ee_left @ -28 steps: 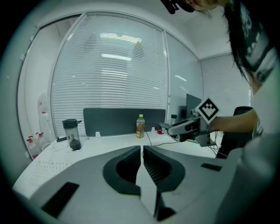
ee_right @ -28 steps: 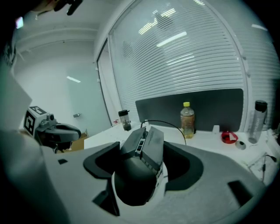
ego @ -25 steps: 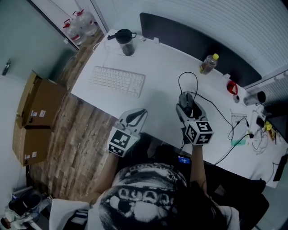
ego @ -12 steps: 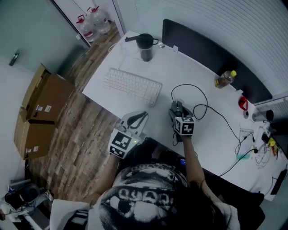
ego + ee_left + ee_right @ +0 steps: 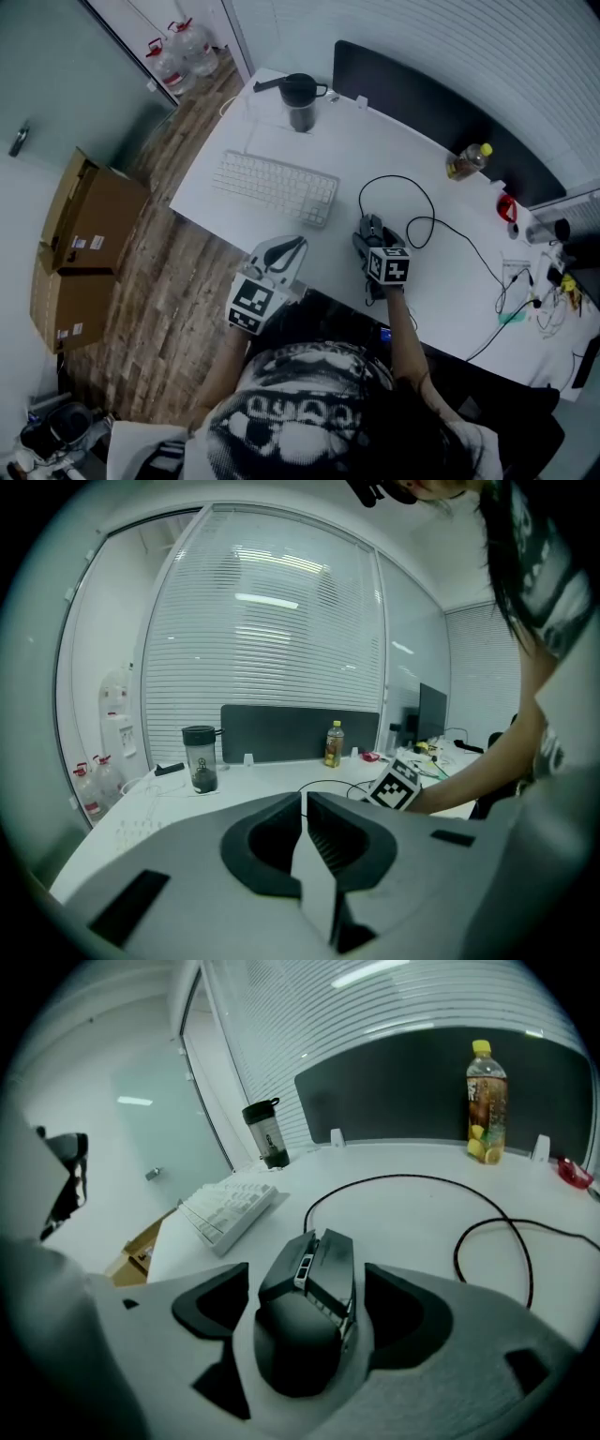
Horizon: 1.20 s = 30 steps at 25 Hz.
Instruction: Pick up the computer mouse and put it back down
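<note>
A dark wired computer mouse [image 5: 305, 1307] rests on the white desk [image 5: 412, 281], its cable [image 5: 394, 178] looping away behind it. My right gripper [image 5: 305, 1274] straddles the mouse, one jaw on each side with a thin gap to it, so it is open; its jaws have just been opening. From the head view the mouse [image 5: 371, 225] peeks out in front of the right gripper [image 5: 372, 236]. My left gripper [image 5: 286, 246] hovers at the desk's near edge, shut and empty, its jaws meeting in the left gripper view [image 5: 302, 799].
A white keyboard [image 5: 275, 187] lies left of the mouse. A dark tumbler [image 5: 300, 101] stands at the desk's far left, a yellow-capped bottle [image 5: 467, 161] by the dark partition [image 5: 422, 94]. More cables and small items clutter the right end [image 5: 525, 281]. Cardboard boxes [image 5: 84, 244] sit on the floor.
My right gripper has come down from above the desk with the mouse, which now sits on the surface between the jaws. The left gripper shifted slightly along the desk edge.
</note>
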{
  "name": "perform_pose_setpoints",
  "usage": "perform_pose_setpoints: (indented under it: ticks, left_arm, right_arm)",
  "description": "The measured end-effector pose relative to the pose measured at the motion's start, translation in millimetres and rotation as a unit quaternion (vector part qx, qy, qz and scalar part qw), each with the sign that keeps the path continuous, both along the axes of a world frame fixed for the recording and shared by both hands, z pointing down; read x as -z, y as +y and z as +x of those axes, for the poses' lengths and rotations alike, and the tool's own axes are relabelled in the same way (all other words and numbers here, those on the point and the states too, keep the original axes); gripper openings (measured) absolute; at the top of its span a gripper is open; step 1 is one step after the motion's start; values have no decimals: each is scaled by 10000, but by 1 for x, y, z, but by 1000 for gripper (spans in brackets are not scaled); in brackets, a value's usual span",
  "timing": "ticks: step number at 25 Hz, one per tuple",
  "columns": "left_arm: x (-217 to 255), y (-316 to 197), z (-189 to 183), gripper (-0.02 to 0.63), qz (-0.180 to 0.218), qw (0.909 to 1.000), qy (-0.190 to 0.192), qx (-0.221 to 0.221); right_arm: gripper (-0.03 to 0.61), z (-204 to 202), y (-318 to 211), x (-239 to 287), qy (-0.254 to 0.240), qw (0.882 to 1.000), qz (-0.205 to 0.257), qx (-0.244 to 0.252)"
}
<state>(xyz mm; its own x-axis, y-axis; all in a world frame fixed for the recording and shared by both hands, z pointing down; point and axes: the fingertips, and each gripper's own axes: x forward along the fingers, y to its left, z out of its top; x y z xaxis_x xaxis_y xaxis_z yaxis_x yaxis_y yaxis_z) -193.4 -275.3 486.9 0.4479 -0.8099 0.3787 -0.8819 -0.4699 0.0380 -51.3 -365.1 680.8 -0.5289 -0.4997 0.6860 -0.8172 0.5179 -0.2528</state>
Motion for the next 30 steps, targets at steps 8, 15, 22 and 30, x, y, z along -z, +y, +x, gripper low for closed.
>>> perform_pose_setpoints:
  ticks: [8, 15, 22, 30]
  left_arm:
    - [-35, 6, 35, 17, -387, 9916, 92, -1232]
    - [-58, 4, 87, 17, -420, 9684, -109, -2454]
    - [-56, 13, 127, 17, -385, 9646, 38, -2608]
    - [-46, 88, 157, 17, -305, 9609, -109, -2750]
  right_arm:
    - [248, 53, 50, 58, -251, 9940, 609, -869]
    - [181, 78, 103, 97, -635, 9850, 825, -1373]
    - [163, 84, 143, 122, -605, 9874, 963, -1097]
    - [117, 103, 202, 151, -638, 9824, 1446, -994]
